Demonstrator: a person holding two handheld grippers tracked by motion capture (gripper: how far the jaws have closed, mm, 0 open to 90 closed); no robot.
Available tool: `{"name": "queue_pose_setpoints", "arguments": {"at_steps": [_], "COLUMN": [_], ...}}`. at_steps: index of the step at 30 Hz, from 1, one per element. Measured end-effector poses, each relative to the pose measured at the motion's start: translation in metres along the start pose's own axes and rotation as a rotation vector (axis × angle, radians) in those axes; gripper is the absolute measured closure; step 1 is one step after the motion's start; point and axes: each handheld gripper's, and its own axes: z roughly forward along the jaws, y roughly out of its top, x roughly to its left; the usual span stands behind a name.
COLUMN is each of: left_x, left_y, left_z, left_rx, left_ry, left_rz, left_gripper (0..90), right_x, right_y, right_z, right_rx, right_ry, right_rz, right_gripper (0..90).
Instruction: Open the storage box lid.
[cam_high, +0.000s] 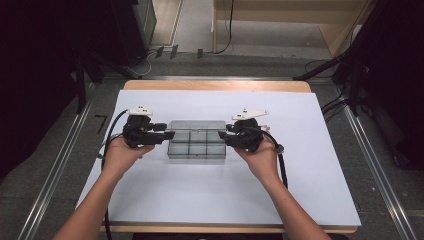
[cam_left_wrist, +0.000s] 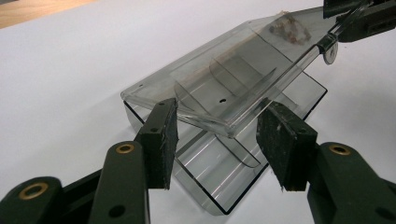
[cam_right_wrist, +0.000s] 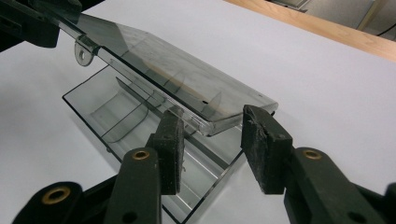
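A clear plastic compartment box (cam_high: 197, 151) lies in the middle of the white table cover, its hinged lid (cam_high: 196, 126) lifted at the front. My left gripper (cam_high: 170, 135) comes in from the box's left end. Its jaws (cam_left_wrist: 222, 140) straddle the lid's near front corner (cam_left_wrist: 219, 122), one pad (cam_left_wrist: 163, 133) against the end edge, the other against the front edge. My right gripper (cam_high: 225, 136) mirrors this at the right end, and its jaws (cam_right_wrist: 212, 144) pinch the other front corner (cam_right_wrist: 212, 122). The base (cam_right_wrist: 116, 116) has empty divided cells. A latch tab (cam_left_wrist: 329, 50) hangs from the lid's front edge.
The white cover (cam_high: 210, 195) leaves a strip of the wooden table (cam_high: 215, 85) bare at the far edge. Cables trail from both grippers toward the near edge. Black stands, cables and metal floor rails (cam_high: 372, 165) surround the table.
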Motion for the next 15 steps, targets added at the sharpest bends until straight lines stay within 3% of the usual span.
{"name": "queue_pose_setpoints", "arguments": {"at_steps": [5, 15], "left_x": [-0.0013, 0.0055], "left_y": [0.0038, 0.0088], "left_z": [0.0002, 0.0001], "left_rx": [0.003, -0.018], "left_ry": [0.019, 0.006], "left_rz": [0.006, -0.017], "left_gripper": [49.9, 53.6], "right_x": [-0.0020, -0.0042], "right_y": [0.0037, 0.0108], "right_z": [0.0009, 0.0038], "right_rx": [-0.004, -0.006], "right_ry": [-0.003, -0.015], "right_rz": [-0.004, -0.008], "right_gripper": [61.0, 61.9]}}
